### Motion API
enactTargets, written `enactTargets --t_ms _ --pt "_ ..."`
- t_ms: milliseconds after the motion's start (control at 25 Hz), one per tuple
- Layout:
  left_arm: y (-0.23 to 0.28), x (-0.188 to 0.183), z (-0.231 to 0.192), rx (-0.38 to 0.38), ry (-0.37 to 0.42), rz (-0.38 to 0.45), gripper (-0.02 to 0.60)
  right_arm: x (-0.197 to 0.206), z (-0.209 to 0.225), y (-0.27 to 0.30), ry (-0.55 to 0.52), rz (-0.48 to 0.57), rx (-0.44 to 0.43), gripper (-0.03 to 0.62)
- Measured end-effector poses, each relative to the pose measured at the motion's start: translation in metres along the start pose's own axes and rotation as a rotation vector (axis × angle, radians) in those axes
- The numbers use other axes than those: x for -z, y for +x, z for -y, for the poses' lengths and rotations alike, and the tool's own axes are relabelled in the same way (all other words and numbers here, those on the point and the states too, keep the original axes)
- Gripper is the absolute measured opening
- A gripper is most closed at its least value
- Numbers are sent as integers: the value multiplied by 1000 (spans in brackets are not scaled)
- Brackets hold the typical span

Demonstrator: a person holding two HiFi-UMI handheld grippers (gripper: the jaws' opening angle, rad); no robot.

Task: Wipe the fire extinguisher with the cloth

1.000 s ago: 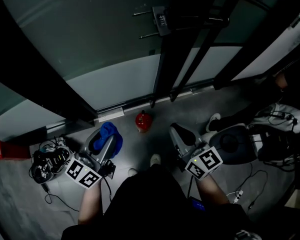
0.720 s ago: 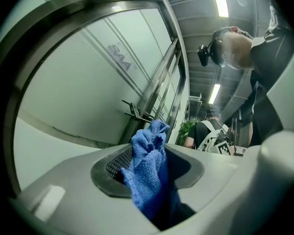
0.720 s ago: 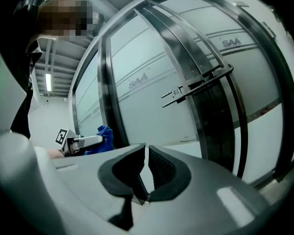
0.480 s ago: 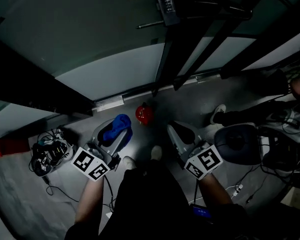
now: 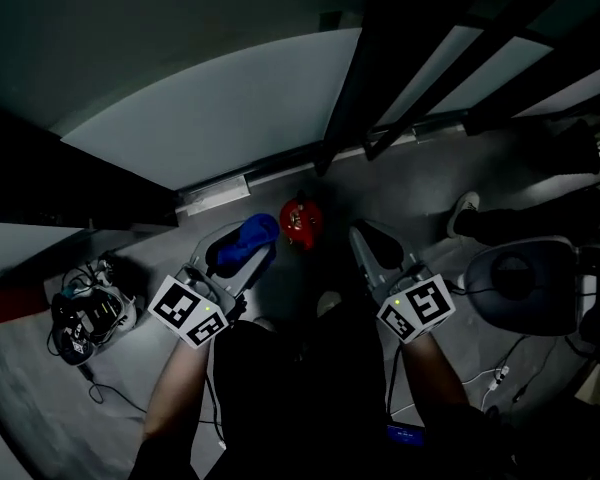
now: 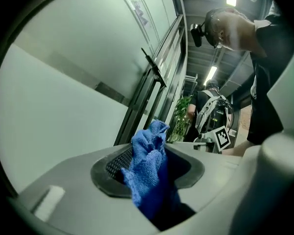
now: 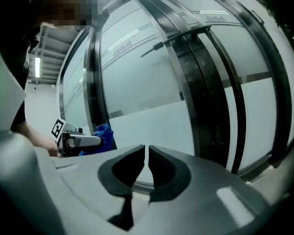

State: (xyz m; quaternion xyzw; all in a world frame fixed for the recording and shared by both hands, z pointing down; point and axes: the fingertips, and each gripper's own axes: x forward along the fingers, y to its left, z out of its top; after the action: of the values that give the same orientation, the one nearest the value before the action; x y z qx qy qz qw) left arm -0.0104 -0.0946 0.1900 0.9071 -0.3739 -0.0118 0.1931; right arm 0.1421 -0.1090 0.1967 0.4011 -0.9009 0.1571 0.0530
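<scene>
Overhead, the fire extinguisher (image 5: pixel 302 221) stands on the grey floor (image 5: pixel 400 193), close to the bottom rail of the glass wall (image 5: pixel 220 118). It sits between the two claws and slightly ahead of them, touching neither. Bare floor lies open around it on all sides.

Left claw (image 5: pixel 242 253): clamped on the blue cloth (image 5: pixel 250 236), which is bunched up and sticks out past the pads. It is just left of the extinguisher.

Right claw (image 5: pixel 372 244): pads closed to a thin slit with nothing between them. It is just right of the extinguisher.

Obstacles: a tangle of cables (image 5: pixel 85 313) lies far left and a round seat (image 5: pixel 525 283) far right, both well apart from the work area.

Visibility: the head view is dim, and only the extinguisher's red top shows, so its handle and hose cannot be made out. The person's dark torso cuts off the lower centre.

View differences: neither gripper view shows the extinguisher, since both look at the glass wall. The left gripper view alone shows the cloth's weave against the ribbed pad. The right gripper view catches the left claw and cloth from the side.
</scene>
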Motion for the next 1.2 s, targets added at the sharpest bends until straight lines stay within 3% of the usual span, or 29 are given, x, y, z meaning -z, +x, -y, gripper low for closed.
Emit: enactTargets --t_ms 240,440,680,880,1040,1200 --pt "42 133 -81 39 70 70 170 124 66 63 -83 121 40 26" --pt "68 206 -115 84 112 106 170 194 93 92 -191 190 71 26" --pt "90 223 -133 119 23 81 170 223 110 94 -183 163 141 26" --pt "124 233 -149 161 -134 70 169 242 131 78 -118 165 209 26" --pt "143 243 -162 162 -275 75 169 253 126 75 -71 140 192 26" --pt "153 260 -174 128 -315 32 167 251 123 79 -81 116 203 26"
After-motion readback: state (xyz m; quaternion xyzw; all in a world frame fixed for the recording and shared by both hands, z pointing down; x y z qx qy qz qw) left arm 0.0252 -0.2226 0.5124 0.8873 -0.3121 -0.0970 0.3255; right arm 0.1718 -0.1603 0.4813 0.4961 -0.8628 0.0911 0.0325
